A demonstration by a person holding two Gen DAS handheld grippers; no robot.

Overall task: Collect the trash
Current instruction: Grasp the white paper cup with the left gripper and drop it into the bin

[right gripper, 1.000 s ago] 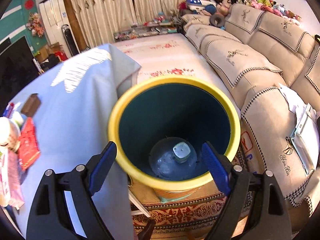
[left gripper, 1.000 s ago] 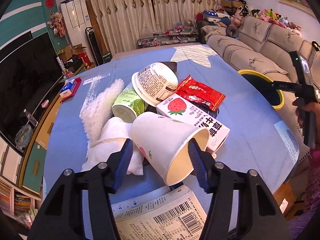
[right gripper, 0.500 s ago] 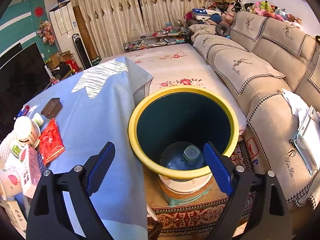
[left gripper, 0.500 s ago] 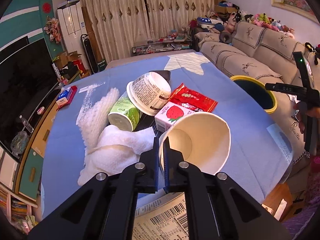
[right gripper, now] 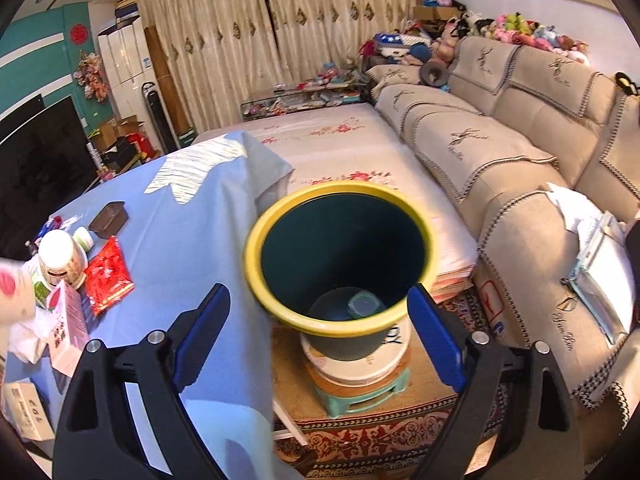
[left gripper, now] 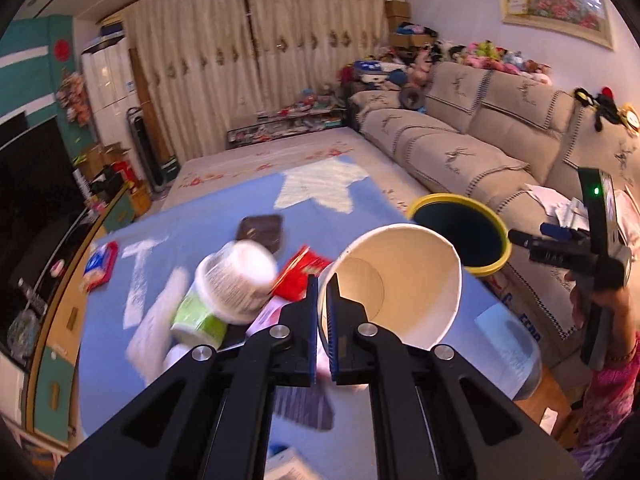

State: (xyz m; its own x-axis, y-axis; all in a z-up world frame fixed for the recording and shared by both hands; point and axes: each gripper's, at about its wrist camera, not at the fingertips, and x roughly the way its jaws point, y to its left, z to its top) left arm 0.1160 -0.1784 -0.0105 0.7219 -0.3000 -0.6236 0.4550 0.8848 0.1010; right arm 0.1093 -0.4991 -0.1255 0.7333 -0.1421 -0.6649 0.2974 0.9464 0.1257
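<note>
Item: tabletop (left gripper: pixel 208 240) under a blue cloth, its near edge cut off by my left gripper's arms; I could not make out the blurred printed paper at the bottom.

Item: trash bin (right gripper: pixel 340 256), dark inside with a yellow rim, standing off the tabletop's right edge on stacked stools. Something round and pale lay at its bottom; I could not identify it.

Item: white paper cup (left gripper: pixel 404 284), lifted above the tabletop's near edge, tipped with its mouth toward the camera, interior plain cream. My left gripper (left gripper: pixel 322 320) was clamped tight on its rim wall, one pad inside and one outside.

Item: right gripper (right gripper: pixel 316 336), jaws spread wide, holding nothing, framing the bin from above.

Item: remaining litter near the tabletop's middle, motion-blurred: white printed tub (left gripper: pixel 236 276) resting on a green cup (left gripper: pixel 200 320), red snack wrapper (left gripper: pixel 300 276), dark brown tray (left gripper: pixel 260 230), strawberry carton (right gripper: pixel 66 320) partly hidden in the left view.
</note>
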